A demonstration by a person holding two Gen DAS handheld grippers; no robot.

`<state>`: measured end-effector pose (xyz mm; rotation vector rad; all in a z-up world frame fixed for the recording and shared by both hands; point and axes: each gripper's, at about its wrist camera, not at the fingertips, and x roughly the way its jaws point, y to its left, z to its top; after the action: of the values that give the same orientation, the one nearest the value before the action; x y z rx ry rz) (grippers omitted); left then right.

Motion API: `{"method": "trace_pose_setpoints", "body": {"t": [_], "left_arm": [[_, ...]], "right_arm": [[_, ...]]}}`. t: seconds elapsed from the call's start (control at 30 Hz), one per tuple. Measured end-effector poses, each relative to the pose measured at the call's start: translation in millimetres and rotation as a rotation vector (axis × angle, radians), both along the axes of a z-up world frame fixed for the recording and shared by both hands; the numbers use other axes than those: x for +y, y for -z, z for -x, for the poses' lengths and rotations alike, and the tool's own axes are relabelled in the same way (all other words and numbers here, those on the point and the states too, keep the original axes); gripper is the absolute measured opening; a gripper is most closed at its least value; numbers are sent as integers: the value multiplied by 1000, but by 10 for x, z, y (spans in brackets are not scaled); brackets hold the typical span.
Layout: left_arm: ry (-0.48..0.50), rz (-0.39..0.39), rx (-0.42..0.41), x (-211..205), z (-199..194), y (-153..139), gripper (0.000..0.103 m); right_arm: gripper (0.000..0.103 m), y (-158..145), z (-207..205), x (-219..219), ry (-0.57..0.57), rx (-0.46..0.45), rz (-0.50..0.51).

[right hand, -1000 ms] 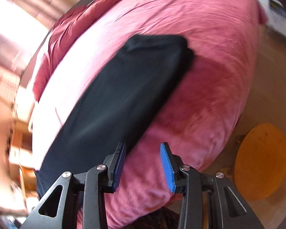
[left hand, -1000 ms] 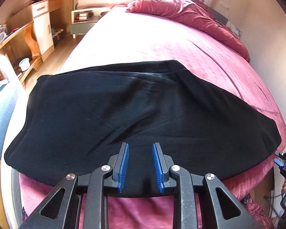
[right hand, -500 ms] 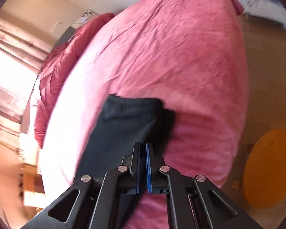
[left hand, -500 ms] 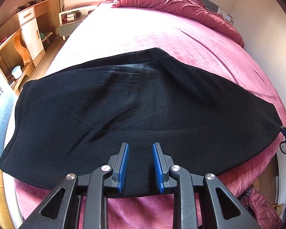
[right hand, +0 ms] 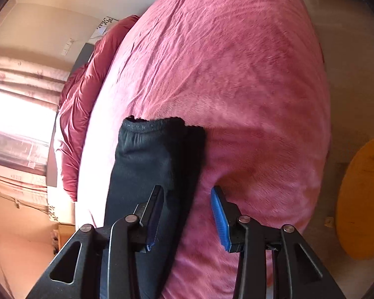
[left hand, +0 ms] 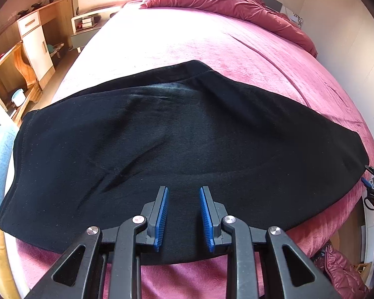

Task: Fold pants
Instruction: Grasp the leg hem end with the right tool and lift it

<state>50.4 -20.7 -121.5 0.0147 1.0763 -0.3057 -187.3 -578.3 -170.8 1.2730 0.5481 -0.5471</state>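
At the bottom of the left wrist view the left gripper [left hand: 183,215] hovers over the near edge of the black pants [left hand: 177,144], its blue fingers [left hand: 161,218] apart with nothing pinched between them. The pants lie flat across the foot of the pink bed [left hand: 212,39], apparently already folded leg over leg into one long band running from the lower left to the right edge of that frame. In the right wrist view the right gripper [right hand: 187,214] sits at the bottom centre over the cuff end of the band, which reaches up to mid-frame; the jaws have just been opening and now straddle the fabric's edge without pressing on it. Judging from this, the lengthwise fold is done and the crosswise folds remain. Compared with half a second ago, when the right jaws were together, they now stand apart and nearer the cuff; the left view shows the pants slightly closer, otherwise unchanged. Beyond lie a rumpled duvet [left hand: 224,2] and wooden shelves [left hand: 17,57] at upper left.
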Motion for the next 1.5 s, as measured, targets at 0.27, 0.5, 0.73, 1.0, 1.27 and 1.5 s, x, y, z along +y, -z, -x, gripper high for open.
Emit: {"method": "trace_pose_setpoints", "body": {"t": [0.27,0.5,0.73,1.0,1.27,1.5], "left_arm": [[39,-4,9,-142,-3,-8,26],[63,-24,-17,-321,3,-80,26],[105,-35,-39,-482,48,-110,27],[112,-6,-33,-511,86,-117,27],[90,34,-34,-382,91,-136,27],[69,66,-28,-288,79,-136,27]], "right_arm": [[35,26,-304,-97,-5,25,26],[18,-193,-444,-82,-63,45,83],[18,-641,-640,107,-178,-27,150],[18,-1022,-1026,614,-342,-56,232],[18,-1212,-1347,1144,-486,-61,284],[18,-1242,-1538,1558,-594,-53,310]]}}
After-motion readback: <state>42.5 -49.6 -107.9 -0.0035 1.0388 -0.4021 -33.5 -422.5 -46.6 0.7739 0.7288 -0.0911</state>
